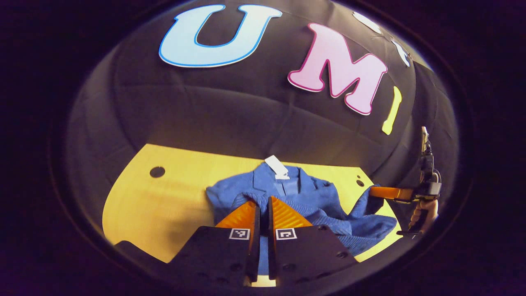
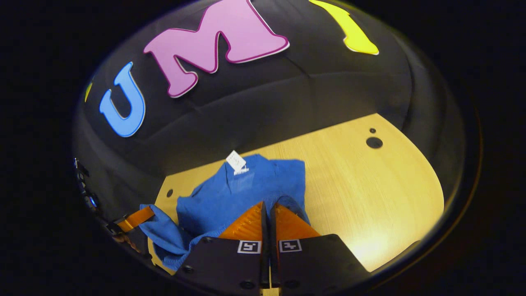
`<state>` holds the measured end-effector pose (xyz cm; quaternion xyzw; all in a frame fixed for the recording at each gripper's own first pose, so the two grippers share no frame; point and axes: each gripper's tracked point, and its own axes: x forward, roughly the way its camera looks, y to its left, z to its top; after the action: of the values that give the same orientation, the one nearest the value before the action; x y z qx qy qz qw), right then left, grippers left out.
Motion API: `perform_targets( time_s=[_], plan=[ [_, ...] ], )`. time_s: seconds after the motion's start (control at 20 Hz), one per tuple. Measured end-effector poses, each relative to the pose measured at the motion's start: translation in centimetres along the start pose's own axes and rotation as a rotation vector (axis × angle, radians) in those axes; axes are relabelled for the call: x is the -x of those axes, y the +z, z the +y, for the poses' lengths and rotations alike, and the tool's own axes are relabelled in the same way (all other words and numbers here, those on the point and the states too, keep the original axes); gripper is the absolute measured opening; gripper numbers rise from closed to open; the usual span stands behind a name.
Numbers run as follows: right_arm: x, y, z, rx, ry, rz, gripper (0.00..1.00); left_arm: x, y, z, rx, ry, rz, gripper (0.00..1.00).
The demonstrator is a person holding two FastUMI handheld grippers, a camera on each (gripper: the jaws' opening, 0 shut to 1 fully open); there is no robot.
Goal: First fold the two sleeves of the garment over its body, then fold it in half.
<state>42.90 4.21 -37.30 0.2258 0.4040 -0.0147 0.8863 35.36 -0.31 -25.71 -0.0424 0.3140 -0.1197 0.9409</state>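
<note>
My left claw (image 1: 263, 205) and right claw (image 2: 268, 211) are each pinched on blue cloth of the garment (image 1: 304, 197) lying on the table (image 1: 164, 205), one sleeve (image 1: 365, 205) raised mid-fold, so I judge the halving fold is still left.
</note>
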Motion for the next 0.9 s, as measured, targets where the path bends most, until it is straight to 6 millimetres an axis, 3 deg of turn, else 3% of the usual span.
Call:
perform_targets(
  time_s=[0.15,0.2,0.3,0.35,0.4,0.45,0.5,0.6,0.65,0.7,0.9],
  plan=[
    [-6.1,4.6,-0.3,-0.047,-0.057,-0.109,0.02,-6.6,3.0,3.3,-0.071,0.039,-0.082,0.06],
    [-8.2,5.7,-0.3,-0.07,-0.056,-0.136,0.1,-9.4,4.0,4.0,-0.104,0.057,-0.128,0.13],
    [-11.2,5.7,-1.3,-0.1,-0.086,-0.15,0.55,-13.4,2.9,5.4,-0.165,0.067,-0.093,0.43],
    [-12.5,4.8,-2.2,-0.099,-0.109,-0.141,0.77,-14.5,1.0,6.1,-0.182,0.086,-0.035,0.6],
    [-12.9,4.0,-3.1,-0.076,-0.142,-0.117,1.0,-14.3,-1.1,6.7,-0.181,0.114,0.054,0.71],
    [-12.4,3.5,-3.6,-0.027,-0.154,-0.11,0.84,-13.9,-1.6,6.8,-0.178,0.131,0.054,0.83],
    [-11.8,3.5,-3.7,0.032,-0.162,-0.127,0.98,-13.1,-1.4,6.3,-0.153,0.12,0.013,0.88],
    [-9.2,3.5,-4.3,0.135,-0.188,-0.18,0.98,-11.0,-0.6,5.9,-0.081,0.129,-0.059,0.87],
    [-7.4,3.4,-3.6,0.163,-0.185,-0.206,0.87,-9.2,0.3,5.9,-0.058,0.146,-0.099,0.87],
    [-5.6,3.6,-3.1,0.183,-0.181,-0.241,0.99,-7.4,1.1,5.5,-0.044,0.151,-0.146,0.87],
    [2.7,4.6,-0.5,0.237,-0.146,-0.378,0.97,2.5,4.0,1.7,-0.009,0.138,-0.282,0.86]
  ],
)
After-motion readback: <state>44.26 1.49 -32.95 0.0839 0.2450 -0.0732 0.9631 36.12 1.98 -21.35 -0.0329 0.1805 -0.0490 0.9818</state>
